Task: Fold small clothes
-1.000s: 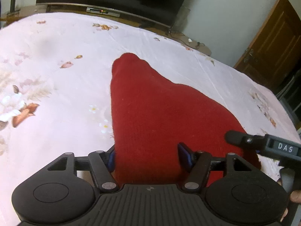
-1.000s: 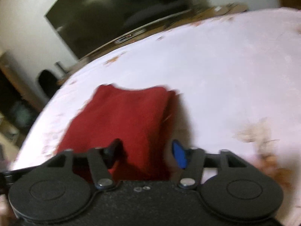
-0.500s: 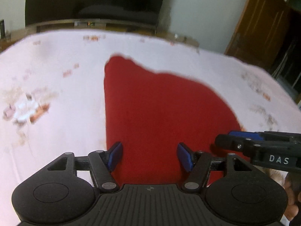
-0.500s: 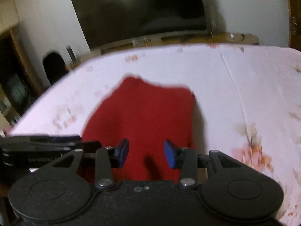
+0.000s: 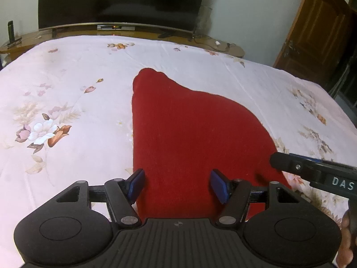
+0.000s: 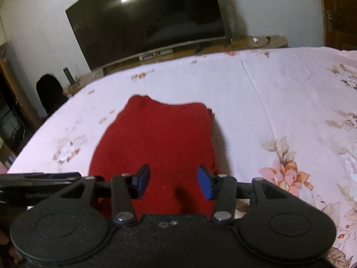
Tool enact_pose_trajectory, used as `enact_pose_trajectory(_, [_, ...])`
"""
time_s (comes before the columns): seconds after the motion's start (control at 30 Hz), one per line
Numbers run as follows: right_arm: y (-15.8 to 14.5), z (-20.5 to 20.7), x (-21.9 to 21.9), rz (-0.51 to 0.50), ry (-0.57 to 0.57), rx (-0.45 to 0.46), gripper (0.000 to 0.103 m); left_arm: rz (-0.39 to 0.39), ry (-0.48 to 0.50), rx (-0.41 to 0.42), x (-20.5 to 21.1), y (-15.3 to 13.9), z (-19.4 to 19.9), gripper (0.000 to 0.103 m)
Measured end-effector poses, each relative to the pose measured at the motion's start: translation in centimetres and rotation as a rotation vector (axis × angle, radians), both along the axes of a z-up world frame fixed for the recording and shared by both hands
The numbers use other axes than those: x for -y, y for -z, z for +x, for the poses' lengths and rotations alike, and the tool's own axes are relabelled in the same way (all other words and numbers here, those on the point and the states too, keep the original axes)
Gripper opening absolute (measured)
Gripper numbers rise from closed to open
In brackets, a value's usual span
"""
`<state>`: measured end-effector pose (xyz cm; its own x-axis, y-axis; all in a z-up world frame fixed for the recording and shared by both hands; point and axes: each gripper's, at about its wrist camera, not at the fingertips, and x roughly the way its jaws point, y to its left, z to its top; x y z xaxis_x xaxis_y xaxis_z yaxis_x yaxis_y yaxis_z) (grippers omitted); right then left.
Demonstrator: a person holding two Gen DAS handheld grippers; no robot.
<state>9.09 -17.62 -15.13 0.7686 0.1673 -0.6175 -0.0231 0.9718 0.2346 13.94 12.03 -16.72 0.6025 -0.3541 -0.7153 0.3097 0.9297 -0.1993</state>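
A red knitted garment (image 5: 196, 134) lies folded flat on the floral bedsheet (image 5: 67, 102), narrowing to a rounded tip at its far end. My left gripper (image 5: 178, 185) hovers over the garment's near edge, open, its blue pads (image 5: 136, 184) clear of the cloth. My right gripper (image 6: 174, 182) hangs over the near right part of the same garment (image 6: 160, 138); its jaws are opening and nothing is pinched between them. Each gripper shows in the other's view: the right gripper (image 5: 312, 172) at the garment's right edge, the left gripper (image 6: 40, 179) at its left.
A large dark television (image 5: 120, 0) stands on a low wooden stand (image 5: 26, 39) beyond the bed's far edge. A wooden door (image 5: 316, 29) is at the far right. The sheet (image 6: 279, 93) spreads wide around the garment.
Both grippers have drawn back and risen a little, so more of the bed shows. The right jaws have narrowed from their wide stance a second ago. The garment lies as before.
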Motion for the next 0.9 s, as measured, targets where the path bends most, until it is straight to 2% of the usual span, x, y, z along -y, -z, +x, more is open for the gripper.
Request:
enact_pose_trajectory(0.03, [-0.2,0.0,0.0,0.015,0.003,0.0,0.047,-0.001,-0.002,-0.008,0.0,-0.2,-0.1,0.066])
enact_pose_trajectory(0.1, [-0.3,-0.3,0.0,0.041,0.018,-0.004,0.049,-0.004,-0.004,-0.008,0.0,-0.7,-0.4,0.077])
enact_pose_trajectory(0.17, [-0.5,-0.5,0.0,0.04,0.031,-0.004,0.051,0.011,-0.009,0.028,0.0,-1.5,-1.1,0.092])
enact_pose_trajectory(0.27, [-0.6,-1.2,-0.2,0.04,0.048,0.011,0.055,0.023,-0.009,0.073,-0.1,-2.6,-2.1,0.094])
enact_pose_trajectory(0.33, [-0.6,-1.7,-0.7,0.038,0.06,0.016,0.056,0.014,-0.018,0.069,-0.3,-3.2,-2.5,0.102])
enact_pose_trajectory(0.47, [-0.9,-2.9,-0.9,0.037,0.097,0.024,0.06,0.003,-0.036,0.062,-0.8,-3.8,-3.0,0.103])
enact_pose_trajectory(0.6, [-1.4,-3.7,-1.1,0.02,0.12,0.034,0.062,0.076,-0.073,0.084,-0.6,-3.9,-3.3,0.103])
enact_pose_trajectory(0.73, [-1.7,-4.5,-1.2,0.012,0.129,0.035,0.065,0.183,-0.098,0.132,0.1,-3.7,-3.8,0.103])
enact_pose_trajectory(0.9, [-1.8,-5.1,-1.1,0.003,0.138,0.033,0.068,0.236,-0.107,0.183,0.5,-4.2,-4.7,0.103])
